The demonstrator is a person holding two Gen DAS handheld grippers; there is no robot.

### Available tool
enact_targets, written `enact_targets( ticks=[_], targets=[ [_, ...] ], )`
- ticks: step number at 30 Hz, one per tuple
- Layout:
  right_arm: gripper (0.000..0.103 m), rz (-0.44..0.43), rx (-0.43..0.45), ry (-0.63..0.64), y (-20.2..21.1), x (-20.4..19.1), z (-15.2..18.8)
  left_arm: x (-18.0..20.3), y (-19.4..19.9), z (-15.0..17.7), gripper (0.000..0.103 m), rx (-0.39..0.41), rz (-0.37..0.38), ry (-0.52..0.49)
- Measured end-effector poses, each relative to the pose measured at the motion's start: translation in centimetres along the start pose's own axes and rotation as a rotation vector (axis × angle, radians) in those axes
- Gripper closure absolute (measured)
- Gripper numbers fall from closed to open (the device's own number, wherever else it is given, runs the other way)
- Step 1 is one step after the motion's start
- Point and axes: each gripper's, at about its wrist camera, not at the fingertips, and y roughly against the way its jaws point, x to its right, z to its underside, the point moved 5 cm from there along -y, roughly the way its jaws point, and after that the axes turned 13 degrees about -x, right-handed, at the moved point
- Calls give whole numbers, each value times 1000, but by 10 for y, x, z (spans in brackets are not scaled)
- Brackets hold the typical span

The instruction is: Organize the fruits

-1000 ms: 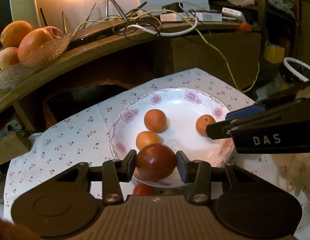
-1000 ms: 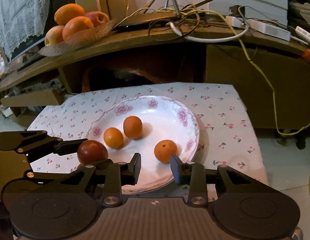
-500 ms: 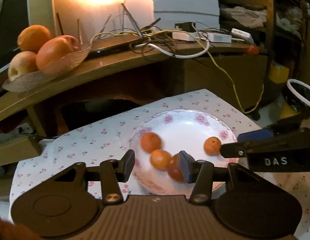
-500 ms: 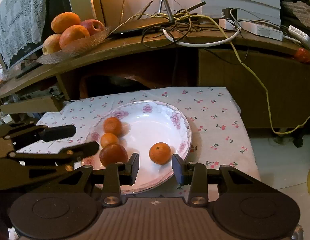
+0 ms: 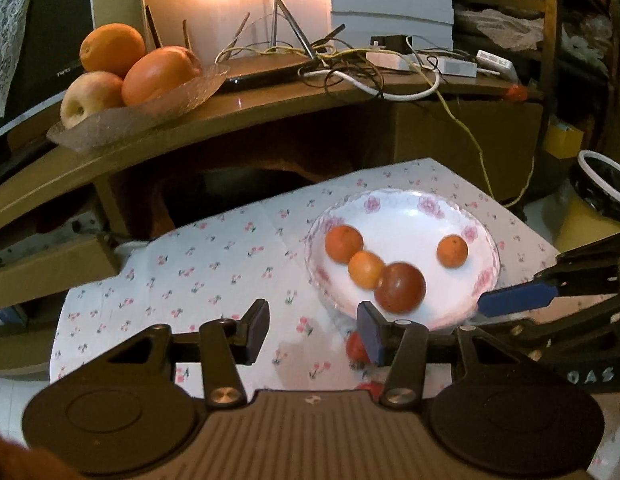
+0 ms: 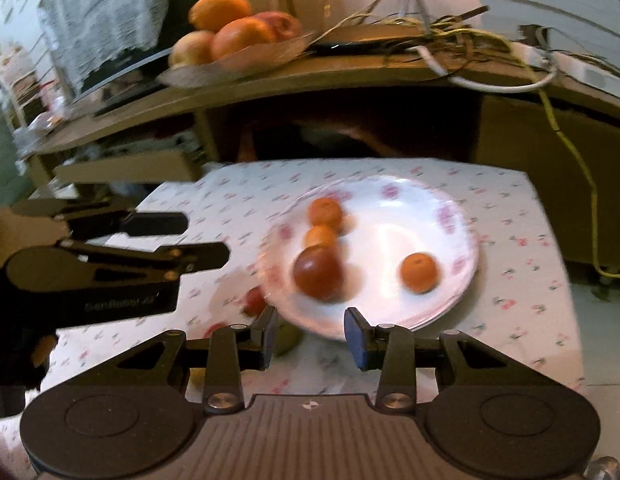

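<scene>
A white flowered plate (image 5: 409,232) (image 6: 389,248) sits on a cherry-print cloth (image 5: 214,264). On it lie a dark red fruit (image 5: 401,287) (image 6: 317,273) and three small oranges (image 5: 343,244) (image 5: 365,270) (image 5: 452,251). My left gripper (image 5: 313,326) (image 6: 190,240) is open with only cloth between its fingers, off the plate's left rim. My right gripper (image 6: 311,334) (image 5: 505,310) is open over the plate's near rim and grips nothing. A small red fruit (image 5: 355,346) (image 6: 254,302) lies on the cloth beside the plate.
On the wooden shelf behind stands a glass dish (image 5: 150,108) (image 6: 238,64) with large oranges and apples, next to tangled cables (image 5: 369,68). A dark bin (image 5: 601,192) stands to the right. A greenish fruit (image 6: 288,340) shows under my right gripper's left finger.
My left gripper let go of the dark red fruit, which now lies on the plate, and drew back to the left. My right gripper also pulled back from the plate.
</scene>
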Motion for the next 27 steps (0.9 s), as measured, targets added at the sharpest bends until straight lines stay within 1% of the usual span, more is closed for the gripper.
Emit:
enact_targets(
  ticks=[5, 9, 19, 25, 27],
  targets=[
    [63, -9, -45, 38, -15, -11, 5, 0, 6, 15, 49, -27, 24, -46],
    [63, -18, -67, 30, -27, -13, 5, 1, 12, 25, 49, -38, 47, -76],
    [63, 5, -71, 34, -48, -17, 0, 1, 15, 42, 49, -68, 95, -108],
    [63, 8, -79, 43, -54, -19, -3, 14, 12, 52, 49, -103, 137, -172],
    [66, 14, -82, 46, -54, -19, -3, 18, 10, 56, 49, -117, 146, -184]
  ],
)
